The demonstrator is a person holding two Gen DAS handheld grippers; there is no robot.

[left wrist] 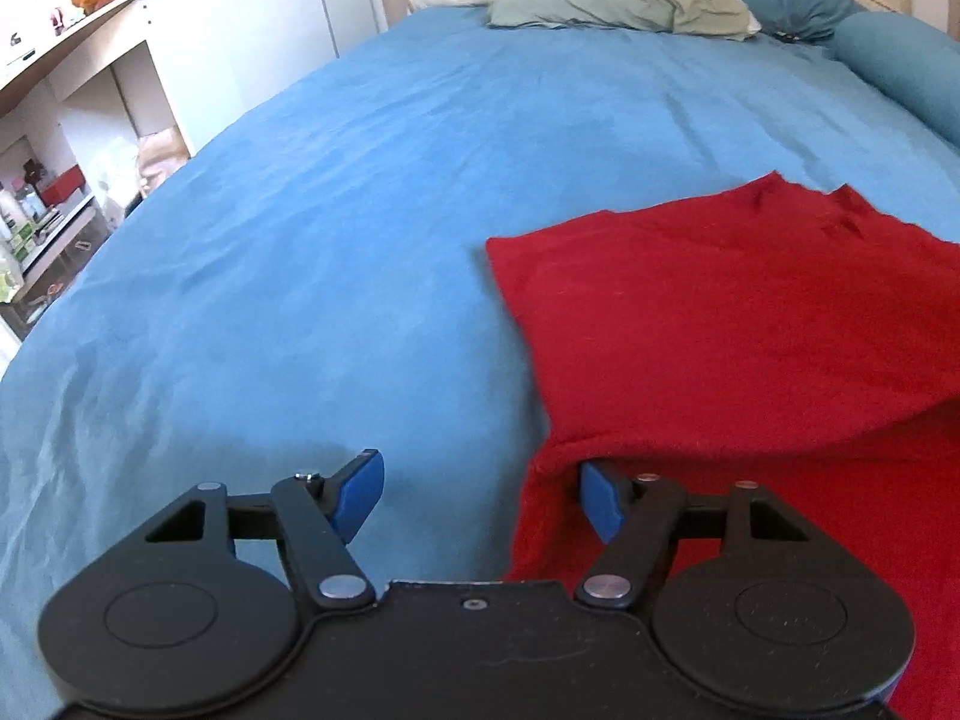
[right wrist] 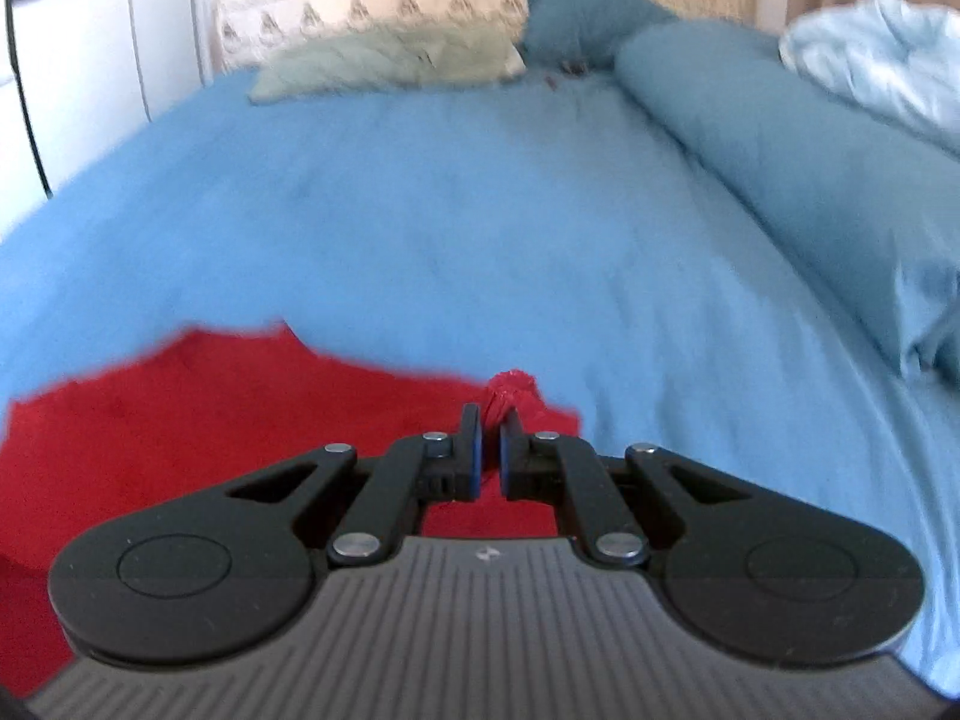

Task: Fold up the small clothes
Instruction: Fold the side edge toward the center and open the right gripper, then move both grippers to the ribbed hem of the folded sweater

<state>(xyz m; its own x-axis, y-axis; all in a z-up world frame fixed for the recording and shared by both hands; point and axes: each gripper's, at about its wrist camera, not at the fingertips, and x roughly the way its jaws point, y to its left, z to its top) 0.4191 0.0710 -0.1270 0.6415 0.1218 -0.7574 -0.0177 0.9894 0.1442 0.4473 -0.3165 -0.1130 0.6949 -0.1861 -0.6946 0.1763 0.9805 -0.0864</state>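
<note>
step: mid-fold, judged | red garment [left wrist: 720, 324] on bed [left wrist: 336, 240], near edge, upper layer lapped over lower | right gripper [right wrist: 489, 450] fingers pinched on bunched corner | left gripper [left wrist: 483, 498] fingers spread, empty, straddling left hem | next: left takes hem, carry across together

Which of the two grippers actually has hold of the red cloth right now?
The right gripper: its jaws are nearly closed, pinching a bunched bit of the red cloth. The left gripper is wide open at the cloth's edge.
</note>
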